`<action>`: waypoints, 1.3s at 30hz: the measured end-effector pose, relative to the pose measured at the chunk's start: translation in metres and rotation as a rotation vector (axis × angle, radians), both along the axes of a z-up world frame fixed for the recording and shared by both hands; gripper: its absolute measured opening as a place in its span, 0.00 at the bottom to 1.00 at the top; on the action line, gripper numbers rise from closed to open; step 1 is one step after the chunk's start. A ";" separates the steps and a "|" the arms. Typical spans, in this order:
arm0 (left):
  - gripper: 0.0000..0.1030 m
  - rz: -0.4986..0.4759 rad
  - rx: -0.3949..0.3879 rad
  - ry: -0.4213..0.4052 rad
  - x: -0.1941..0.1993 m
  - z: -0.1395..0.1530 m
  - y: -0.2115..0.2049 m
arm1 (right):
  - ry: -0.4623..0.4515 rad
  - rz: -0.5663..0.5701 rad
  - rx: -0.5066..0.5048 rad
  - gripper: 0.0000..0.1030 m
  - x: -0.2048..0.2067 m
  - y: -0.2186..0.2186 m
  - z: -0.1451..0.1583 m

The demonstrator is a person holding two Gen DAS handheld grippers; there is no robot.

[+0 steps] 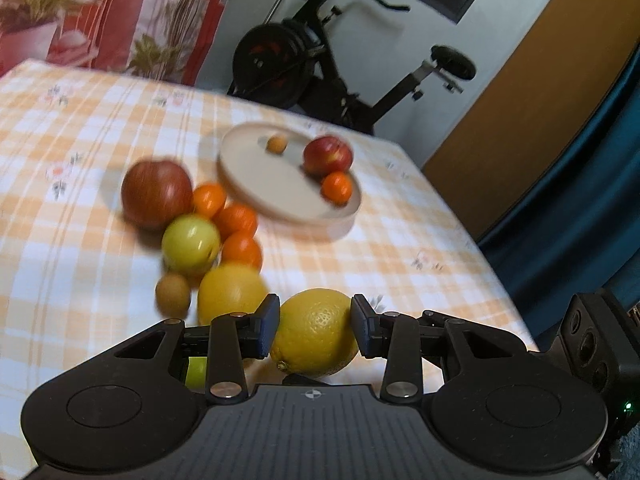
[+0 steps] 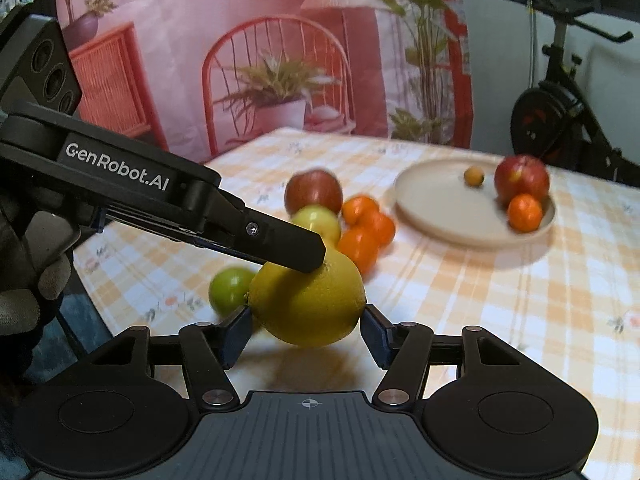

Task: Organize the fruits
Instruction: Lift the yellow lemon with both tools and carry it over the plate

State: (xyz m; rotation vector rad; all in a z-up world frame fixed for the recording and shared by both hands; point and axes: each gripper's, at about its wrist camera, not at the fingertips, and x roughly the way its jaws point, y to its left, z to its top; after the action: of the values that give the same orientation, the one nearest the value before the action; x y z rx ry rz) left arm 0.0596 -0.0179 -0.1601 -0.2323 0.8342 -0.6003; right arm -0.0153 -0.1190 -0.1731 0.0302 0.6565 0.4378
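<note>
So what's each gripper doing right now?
Left gripper: closed on the lemon.
Right gripper: closed on that same lemon too, it seems.

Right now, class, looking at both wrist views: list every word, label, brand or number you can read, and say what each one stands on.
"GenRobot.AI": white lettering on the black side of the left gripper, seen in the right wrist view.
No other text is readable. The lemon, the plate and the checked tablecloth show no lettering; the cloth's small prints are flowers, not words.
</note>
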 end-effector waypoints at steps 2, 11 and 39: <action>0.40 -0.001 -0.005 -0.029 0.002 0.011 -0.002 | -0.026 -0.002 -0.008 0.54 0.004 -0.002 0.013; 0.40 0.001 -0.046 -0.184 0.018 0.079 -0.005 | -0.165 0.008 -0.030 0.53 0.030 -0.010 0.085; 0.40 -0.043 0.038 -0.087 0.143 0.041 -0.037 | -0.049 -0.062 0.018 0.53 0.158 -0.040 0.038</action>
State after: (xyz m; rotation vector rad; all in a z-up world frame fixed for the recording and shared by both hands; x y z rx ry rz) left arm 0.2031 -0.0549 -0.1187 -0.1533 0.7675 -0.6301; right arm 0.1424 -0.1593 -0.1348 0.0568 0.6021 0.3835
